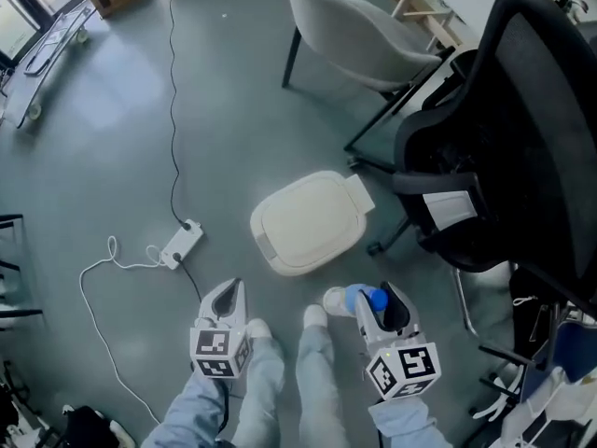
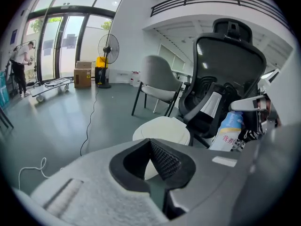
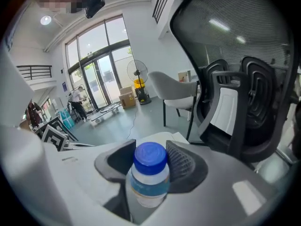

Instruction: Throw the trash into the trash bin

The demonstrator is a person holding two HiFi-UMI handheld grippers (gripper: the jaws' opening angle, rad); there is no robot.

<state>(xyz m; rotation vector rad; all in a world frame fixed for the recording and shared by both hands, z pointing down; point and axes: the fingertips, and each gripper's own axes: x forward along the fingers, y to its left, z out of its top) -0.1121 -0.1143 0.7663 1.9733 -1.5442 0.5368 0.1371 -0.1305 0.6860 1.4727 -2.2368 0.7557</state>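
A cream trash bin [image 1: 308, 222] with its lid down stands on the grey floor in front of my feet; the left gripper view shows this bin [image 2: 162, 128] just past the jaws. My right gripper [image 1: 384, 301] is shut on a plastic bottle [image 1: 362, 299] with a blue cap, near the bin's right side. In the right gripper view the bottle [image 3: 149, 175] stands upright between the black pads of that gripper [image 3: 150, 163]. My left gripper [image 1: 231, 297] hangs near the bin's left side, its jaws [image 2: 153, 161] together with nothing held.
A black office chair [image 1: 504, 138] stands close on the right, a grey chair [image 1: 354, 26] behind the bin. A white power strip [image 1: 180, 244] and its cables lie on the floor to the left. The person's legs and shoes [image 1: 280, 362] are between the grippers.
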